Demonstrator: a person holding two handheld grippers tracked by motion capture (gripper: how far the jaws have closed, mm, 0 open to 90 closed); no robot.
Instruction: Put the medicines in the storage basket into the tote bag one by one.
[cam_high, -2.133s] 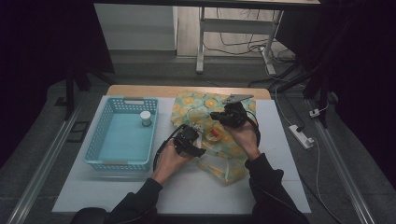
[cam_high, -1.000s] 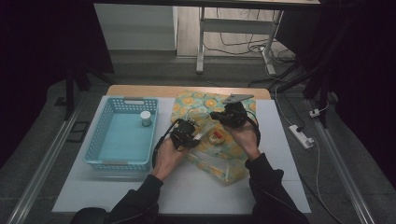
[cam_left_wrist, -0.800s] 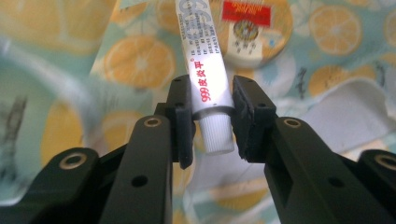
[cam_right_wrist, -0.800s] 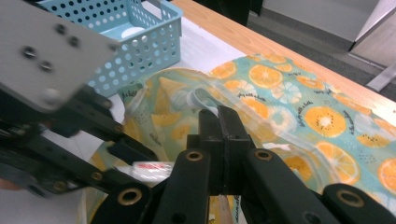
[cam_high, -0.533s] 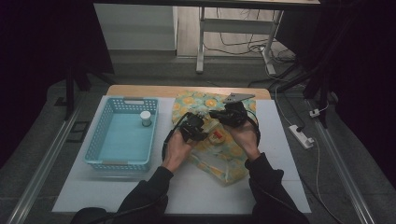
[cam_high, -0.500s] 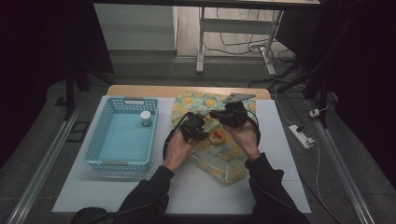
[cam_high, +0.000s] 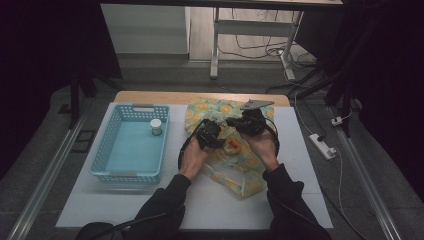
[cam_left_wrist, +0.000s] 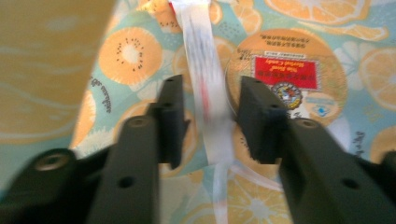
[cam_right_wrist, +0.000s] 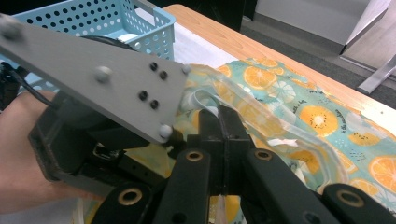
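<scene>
The fruit-print bag lies on the white table, to the right of the blue basket, and both hands work over its far half; a round tin with a red label rests inside the bag, seen through the clear film.

The thing that matters now is the white strip of the bag's mouth; in the left gripper view its long axis runs from the top of the picture down toward the camera, almost along the jaws. It passes exactly between the two black pads of the left gripper; the jaws have just been opening, and they stand apart with a small gap on each side of the strip, so they do not press it.

The right gripper is pressed together on the clear edge of the bag's mouth, just beside the left gripper, whose grey plate crosses its view.

So the left hand is the nearer and free one; in my judgement its next move follows the strip's length, away from the right hand's pinch, and the strip must stay centred between the pads.
</scene>
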